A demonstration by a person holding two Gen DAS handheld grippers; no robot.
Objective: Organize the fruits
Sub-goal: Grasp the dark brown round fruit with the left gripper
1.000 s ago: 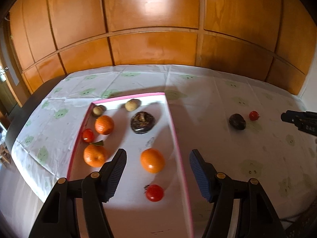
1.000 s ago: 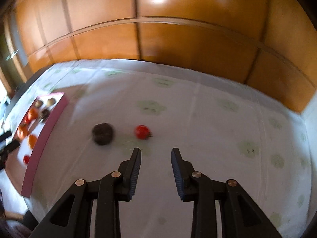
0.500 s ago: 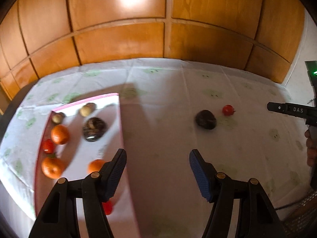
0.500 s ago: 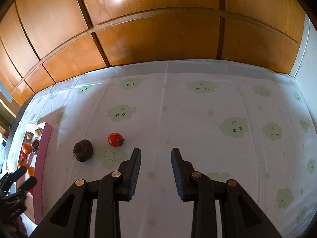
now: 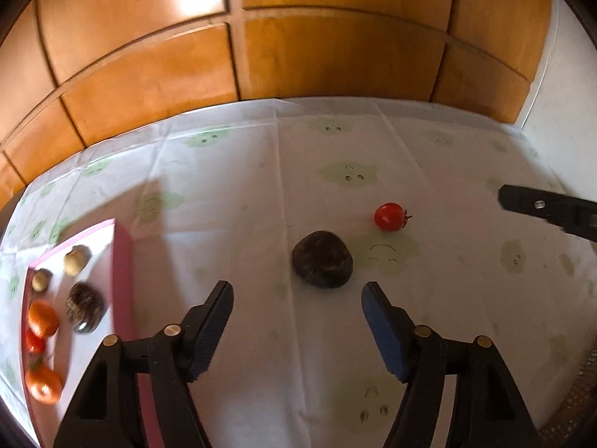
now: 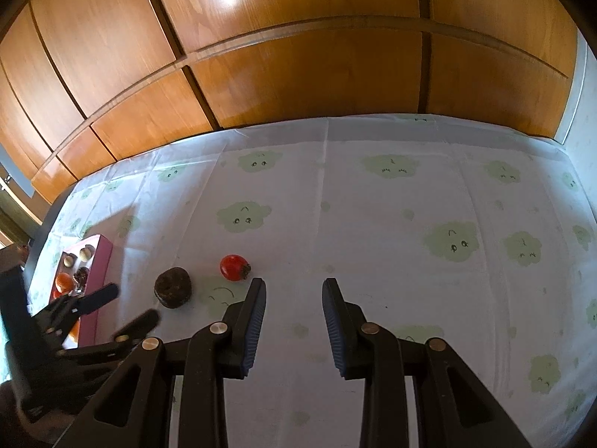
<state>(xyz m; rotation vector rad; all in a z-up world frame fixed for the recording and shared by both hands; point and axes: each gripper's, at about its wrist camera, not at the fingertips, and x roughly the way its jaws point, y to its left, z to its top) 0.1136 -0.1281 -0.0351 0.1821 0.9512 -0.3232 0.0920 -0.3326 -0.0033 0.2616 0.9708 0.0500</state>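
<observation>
A dark brown round fruit [image 5: 322, 264] lies on the tablecloth, just ahead of my open, empty left gripper [image 5: 297, 300]. A small red tomato [image 5: 389, 217] lies beyond it to the right. Both show in the right wrist view, the dark fruit [image 6: 172, 287] and the tomato [image 6: 234, 267] ahead-left of my open, empty right gripper [image 6: 294, 295]. The pink-rimmed tray [image 5: 122, 261] at the left holds oranges [image 5: 43, 318], a dark fruit [image 5: 85, 307], small brown fruits and a tomato.
A white tablecloth with green cloud faces [image 6: 373, 224] covers the table. Wooden wall panels [image 5: 298, 56] stand behind it. The right gripper's tip [image 5: 537, 207] shows at the right edge of the left view; the left gripper [image 6: 112, 310] shows at the right view's lower left.
My left gripper has swung right, away from above the tray to the dark fruit on the cloth. The right gripper has turned slightly; both stayed open.
</observation>
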